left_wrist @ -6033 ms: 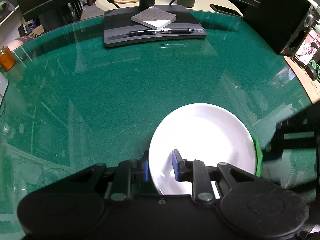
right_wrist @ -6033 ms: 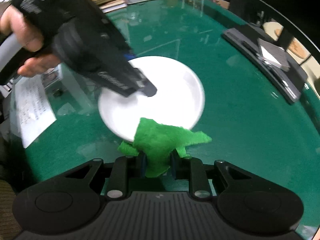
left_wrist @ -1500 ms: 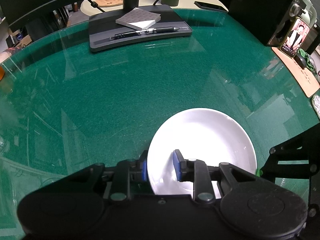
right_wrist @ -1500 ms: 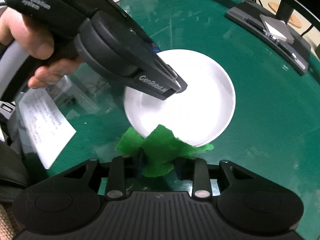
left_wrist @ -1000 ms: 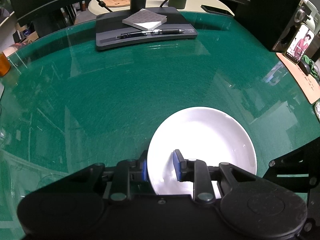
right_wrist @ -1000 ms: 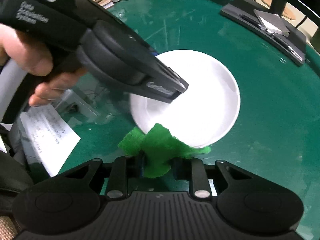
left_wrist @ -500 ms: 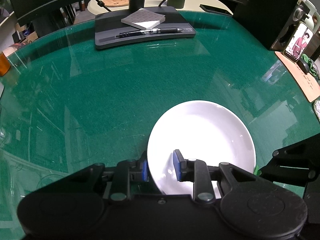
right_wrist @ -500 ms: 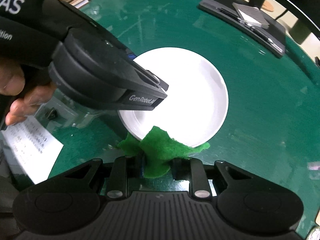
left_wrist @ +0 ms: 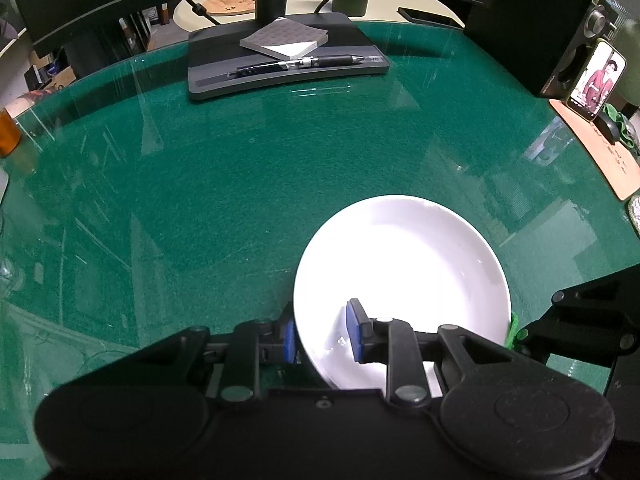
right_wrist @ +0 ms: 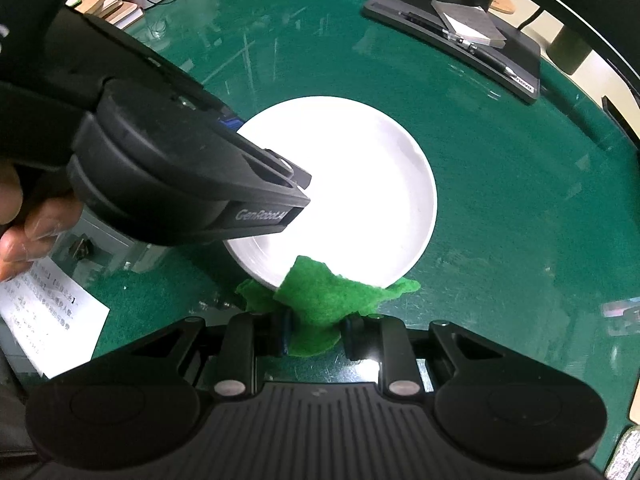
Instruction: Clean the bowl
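Observation:
A shallow white bowl point(left_wrist: 404, 268) rests on the green glass table. My left gripper point(left_wrist: 322, 334) is shut on the bowl's near rim, one blue pad inside and one outside. In the right wrist view the bowl point(right_wrist: 360, 192) lies in the middle, with the left gripper's black body point(right_wrist: 160, 172) over its left side. My right gripper point(right_wrist: 314, 330) is shut on a green cloth point(right_wrist: 324, 300) whose front edge overlaps the bowl's near rim. A sliver of the cloth point(left_wrist: 513, 326) shows beside the bowl in the left wrist view.
A monitor stand base point(left_wrist: 288, 64) with a notepad and pen sits at the far side. A speaker and a phone point(left_wrist: 598, 80) stand at the right, above a cork mat point(left_wrist: 600, 152). A printed paper point(right_wrist: 44, 320) lies to the left. An orange jar point(left_wrist: 8, 132) stands far left.
The right gripper with the cloth has shifted around the bowl's edge, staying at its near rim. The left gripper keeps its hold on the bowl, which has barely moved.

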Available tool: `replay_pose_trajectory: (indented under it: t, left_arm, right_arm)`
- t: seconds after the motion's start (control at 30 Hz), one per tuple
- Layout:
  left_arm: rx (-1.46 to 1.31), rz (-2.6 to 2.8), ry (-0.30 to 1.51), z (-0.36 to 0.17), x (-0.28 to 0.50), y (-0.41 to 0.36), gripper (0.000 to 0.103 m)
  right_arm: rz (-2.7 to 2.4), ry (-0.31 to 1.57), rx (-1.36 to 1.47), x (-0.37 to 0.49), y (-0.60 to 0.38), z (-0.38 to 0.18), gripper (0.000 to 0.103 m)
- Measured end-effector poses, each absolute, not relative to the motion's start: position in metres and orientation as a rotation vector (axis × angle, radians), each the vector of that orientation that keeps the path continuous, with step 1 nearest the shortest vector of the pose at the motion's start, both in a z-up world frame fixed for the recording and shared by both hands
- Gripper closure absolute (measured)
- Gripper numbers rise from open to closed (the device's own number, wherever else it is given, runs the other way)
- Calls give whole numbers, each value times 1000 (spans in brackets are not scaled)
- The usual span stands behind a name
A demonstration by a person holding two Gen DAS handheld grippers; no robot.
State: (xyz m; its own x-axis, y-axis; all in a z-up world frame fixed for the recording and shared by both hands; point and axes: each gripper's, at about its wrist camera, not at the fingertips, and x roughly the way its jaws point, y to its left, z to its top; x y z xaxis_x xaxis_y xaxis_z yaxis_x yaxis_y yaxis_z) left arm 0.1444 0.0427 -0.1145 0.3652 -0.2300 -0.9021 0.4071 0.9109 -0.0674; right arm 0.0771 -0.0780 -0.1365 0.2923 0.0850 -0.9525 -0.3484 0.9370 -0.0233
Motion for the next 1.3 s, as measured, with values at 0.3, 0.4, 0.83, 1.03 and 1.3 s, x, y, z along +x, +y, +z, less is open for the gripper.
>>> replay_pose_trajectory:
  t: [0.3, 0.4, 0.83, 1.03, 1.3]
  left_arm:
    - [185, -411, 1122, -113, 143, 42, 77]
    - [188, -413, 1121, -113, 143, 42, 77]
    - [191, -417, 1122, -113, 144, 42, 77]
    - [190, -421, 1124, -113, 144, 42, 77]
    - [187, -431, 1139, -114, 138, 39, 77]
  right_arm:
    - [223, 1235, -262, 74, -74, -136, 79]
    - [216, 1234, -251, 74, -75, -135, 79]
    - [203, 1240, -201, 76, -81, -135, 79]
    - [285, 1249, -107, 72, -75, -134, 78]
    - [194, 1246, 23, 83, -113, -134, 78]
